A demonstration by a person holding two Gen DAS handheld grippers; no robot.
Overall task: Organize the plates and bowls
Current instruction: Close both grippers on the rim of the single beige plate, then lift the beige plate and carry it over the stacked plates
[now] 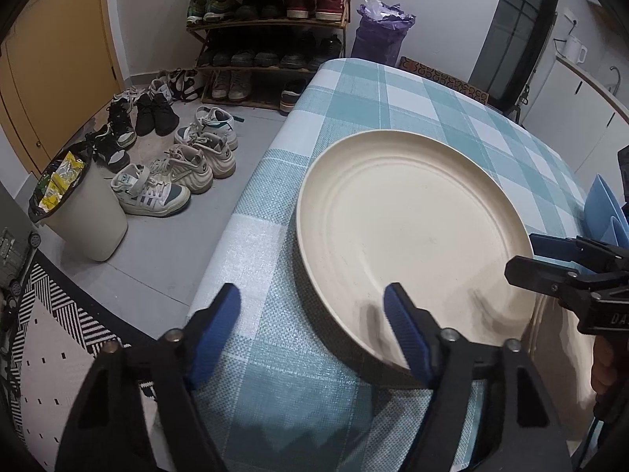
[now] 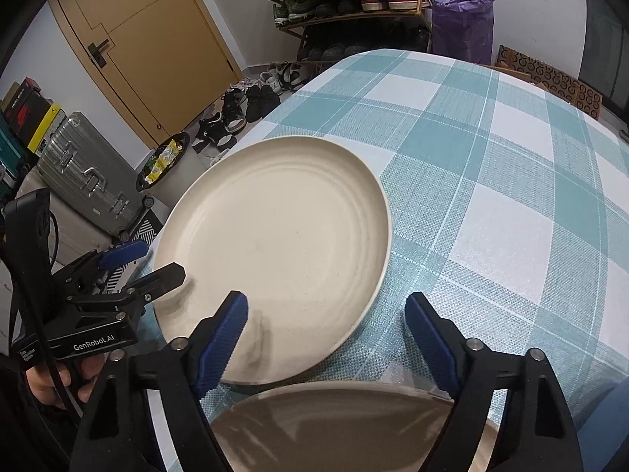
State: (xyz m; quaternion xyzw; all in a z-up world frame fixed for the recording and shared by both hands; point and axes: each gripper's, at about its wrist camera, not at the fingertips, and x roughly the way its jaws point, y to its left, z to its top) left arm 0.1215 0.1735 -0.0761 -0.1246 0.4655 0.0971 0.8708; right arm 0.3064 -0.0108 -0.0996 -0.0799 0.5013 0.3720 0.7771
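Jaws astride cream plate [image 1: 412, 232] rim

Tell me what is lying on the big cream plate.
Nothing lies on the cream plate: its face is bare apart from faint marks. One finger of the left gripper covers a strip near the rim.

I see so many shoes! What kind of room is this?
Probably a home's entryway that doubles as an eating spot. A shoe rack stands by a yellow door, more sneakers lie on the floor, and a cream plate sits on a checked tablecloth.
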